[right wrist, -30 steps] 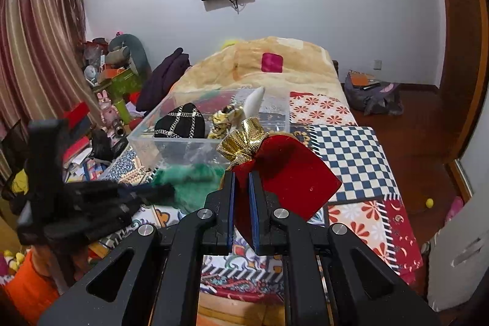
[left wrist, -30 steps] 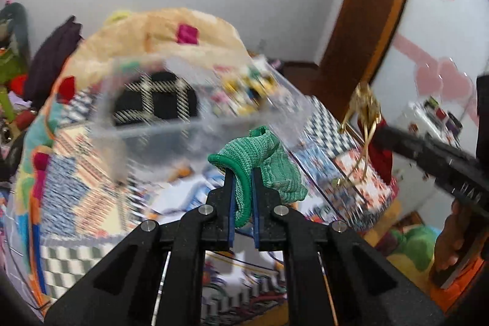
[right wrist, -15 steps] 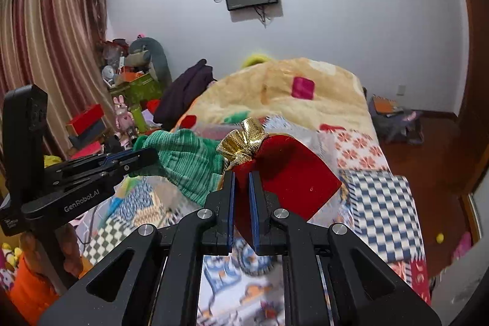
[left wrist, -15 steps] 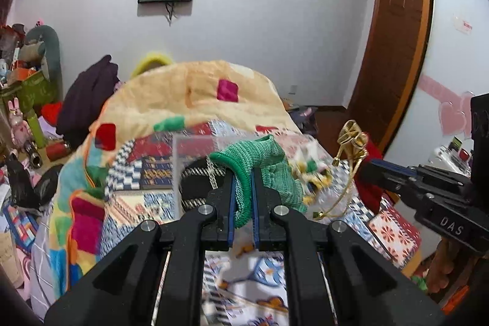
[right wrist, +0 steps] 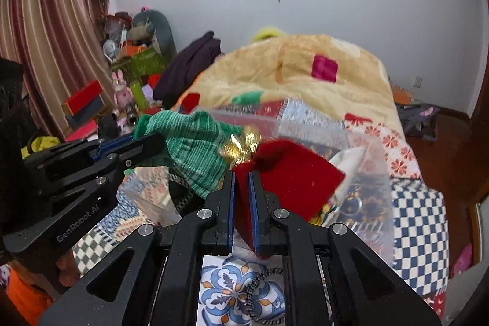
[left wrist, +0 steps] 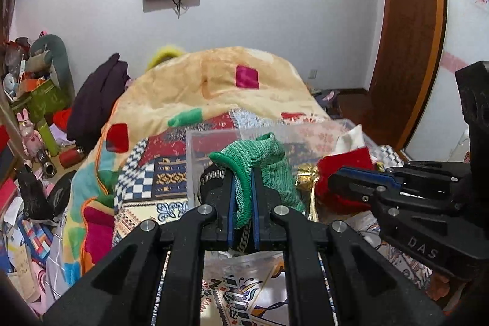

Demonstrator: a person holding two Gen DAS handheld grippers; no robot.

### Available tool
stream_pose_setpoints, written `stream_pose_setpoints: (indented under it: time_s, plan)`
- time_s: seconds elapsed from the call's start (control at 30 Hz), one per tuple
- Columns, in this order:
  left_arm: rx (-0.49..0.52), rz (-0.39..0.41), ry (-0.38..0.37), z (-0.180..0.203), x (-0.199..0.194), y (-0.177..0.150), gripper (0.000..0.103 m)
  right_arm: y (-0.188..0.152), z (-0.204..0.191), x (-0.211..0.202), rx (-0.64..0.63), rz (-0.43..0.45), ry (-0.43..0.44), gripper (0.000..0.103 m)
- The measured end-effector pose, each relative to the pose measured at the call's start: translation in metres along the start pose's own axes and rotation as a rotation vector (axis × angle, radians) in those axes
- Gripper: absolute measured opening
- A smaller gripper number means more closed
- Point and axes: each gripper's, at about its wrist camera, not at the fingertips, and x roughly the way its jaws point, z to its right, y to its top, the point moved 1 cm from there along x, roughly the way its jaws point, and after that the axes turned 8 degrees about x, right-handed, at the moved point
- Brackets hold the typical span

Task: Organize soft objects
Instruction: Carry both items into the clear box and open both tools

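My left gripper (left wrist: pixel 243 182) is shut on a green knitted cloth (left wrist: pixel 259 155) and holds it over the clear plastic bin (left wrist: pixel 214 139) on the bed. It also shows in the right wrist view (right wrist: pixel 143 142) with the green cloth (right wrist: pixel 195 155). My right gripper (right wrist: pixel 241 182) is shut on a red velvet pouch (right wrist: pixel 293 173) with a gold frill (right wrist: pixel 241 144), just right of the green cloth, over the bin (right wrist: pixel 363 161). In the left wrist view the right gripper (left wrist: pixel 339 176) holds the red pouch (left wrist: pixel 345 161) close beside the green cloth.
The bin holds a black patterned item (left wrist: pixel 209 173) and a white item (right wrist: pixel 345 161). The bed has a patchwork quilt (left wrist: pixel 140 173) and a yellow blanket (left wrist: pixel 214 81). Cluttered toys and boxes (left wrist: pixel 33 112) stand left. A wooden door frame (left wrist: pixel 406 35) is right.
Both grippers moved forward over the bin, still holding their cloths. The red pouch and green cloth came closer together, and the views dropped lower toward the bin.
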Motion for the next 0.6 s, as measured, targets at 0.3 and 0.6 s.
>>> stream_pose_setpoints:
  time_s: [0.3,0.6]
  plan:
    - [0.015,-0.052,-0.023,0.003,0.007,-0.008,0.03,-0.008,-0.002,-0.005,-0.022,-0.07,0.026,0.018]
    - [0.016,0.025,-0.034,0.009,-0.031,-0.005,0.067,-0.029,0.006,-0.064,-0.022,0.044,0.004,0.068]
